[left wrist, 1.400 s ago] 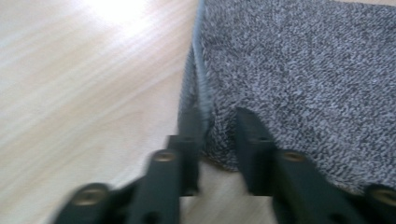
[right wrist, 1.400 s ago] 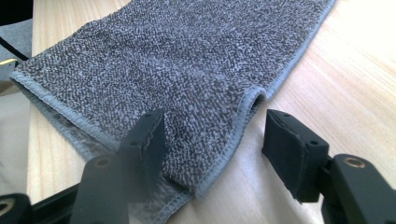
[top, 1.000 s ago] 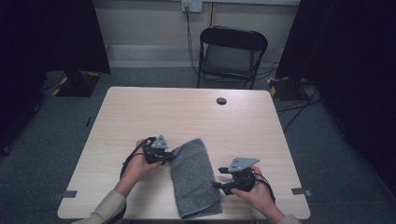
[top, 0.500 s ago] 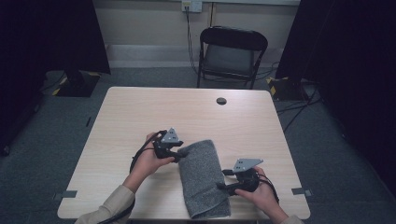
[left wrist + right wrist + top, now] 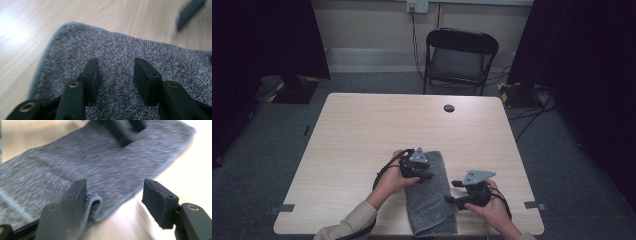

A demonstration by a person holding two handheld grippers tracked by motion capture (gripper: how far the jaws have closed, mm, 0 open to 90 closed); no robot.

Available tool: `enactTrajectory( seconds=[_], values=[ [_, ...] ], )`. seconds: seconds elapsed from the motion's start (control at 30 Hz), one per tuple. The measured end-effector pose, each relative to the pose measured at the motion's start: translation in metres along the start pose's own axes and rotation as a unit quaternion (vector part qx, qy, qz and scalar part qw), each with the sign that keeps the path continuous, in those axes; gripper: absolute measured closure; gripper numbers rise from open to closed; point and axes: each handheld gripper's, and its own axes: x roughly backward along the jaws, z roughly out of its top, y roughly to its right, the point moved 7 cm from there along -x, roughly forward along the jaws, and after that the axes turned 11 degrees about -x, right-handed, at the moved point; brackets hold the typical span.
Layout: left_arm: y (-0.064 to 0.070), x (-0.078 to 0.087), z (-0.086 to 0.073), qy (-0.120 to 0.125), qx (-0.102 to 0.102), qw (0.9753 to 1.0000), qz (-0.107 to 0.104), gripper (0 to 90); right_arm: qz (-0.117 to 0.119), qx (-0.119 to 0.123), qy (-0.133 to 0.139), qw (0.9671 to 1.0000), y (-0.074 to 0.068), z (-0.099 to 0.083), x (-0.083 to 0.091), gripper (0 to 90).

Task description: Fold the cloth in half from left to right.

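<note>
Left hand (image 5: 393, 181): comes in from the bottom edge of the high view and carries its tool over the near-centre of the table (image 5: 362, 135).

Left gripper (image 5: 424, 175): has slid right over the last second, from the towel's left border onto its far end. In the left gripper view its jaws stand apart with grey pile between them, pinching nothing.

Grey towel (image 5: 432, 200): a folded strip running from mid-table toward the person, its near end at the table's front edge. It now looks narrower and squarer to the table than a second ago, so a fold looks just laid.

Towel edge (image 5: 93, 202): in the right gripper view a hemmed lip curls up against the inner face of one jaw, with bare table beyond.

Right gripper (image 5: 451, 198): at the towel's right border, about where it was a second ago; jaws wide, the far one clear of the cloth, so no grip yet.

Right hand (image 5: 492, 207): low at the front right.

Reading: both tools are free, so this looks like a pause between folds, and the curled hem is the likely next pinch.

Beyond: a folding chair (image 5: 460, 57) stands behind the table.
</note>
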Motion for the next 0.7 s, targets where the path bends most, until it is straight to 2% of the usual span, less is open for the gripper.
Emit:
enactTrajectory(
  seconds=[0.03,0.07,0.1,0.13,0.2,0.3,0.4,0.5,0.63,0.7],
  values=[
    [0.0,0.0,0.0,0.001,0.005,1.0,-0.004,70.1,-0.009,-0.004,-0.001,1.0,0.009,0.002,-0.002,36.1],
    [0.0,0.002,0.001,-0.003,-0.002,1.0,-0.006,70.1,-0.009,-0.004,-0.001,1.0,0.009,0.002,-0.002,36.1],
    [0.0,0.003,0.001,-0.006,-0.005,0.9999,-0.007,79.9,-0.013,-0.007,-0.003,0.9999,0.015,0.005,-0.005,36.0],
    [0.0,0.005,0.001,-0.007,-0.003,0.9999,-0.012,83.1,-0.012,-0.009,-0.001,0.9999,0.016,0.006,-0.006,36.0],
    [-0.001,0.01,0.003,-0.004,-0.005,0.9998,-0.018,85.3,-0.014,-0.007,0.001,0.9999,0.018,0.01,-0.007,36.0],
    [-0.003,0.022,0.006,0.012,0.005,0.9997,-0.022,85.5,-0.013,-0.01,0.007,0.9998,0.019,0.015,-0.005,35.3],
    [-0.007,0.035,0.002,0.006,-0.002,0.9998,-0.018,85.4,-0.018,-0.011,0.007,0.9998,0.02,0.017,0.0,35.1],
    [-0.007,0.045,-0.003,0.016,-0.002,0.9996,-0.022,85.0,-0.031,-0.012,0.01,0.9994,0.026,0.019,0.002,35.4],
    [-0.002,0.046,-0.011,0.012,-0.006,0.9993,-0.034,83.5,-0.047,-0.016,0.007,0.9987,0.033,0.023,-0.007,36.8],
    [0.002,0.043,-0.015,0.014,-0.004,0.999,-0.042,83.3,-0.046,-0.016,0.002,0.9988,0.035,0.025,-0.017,37.3]
  ],
)
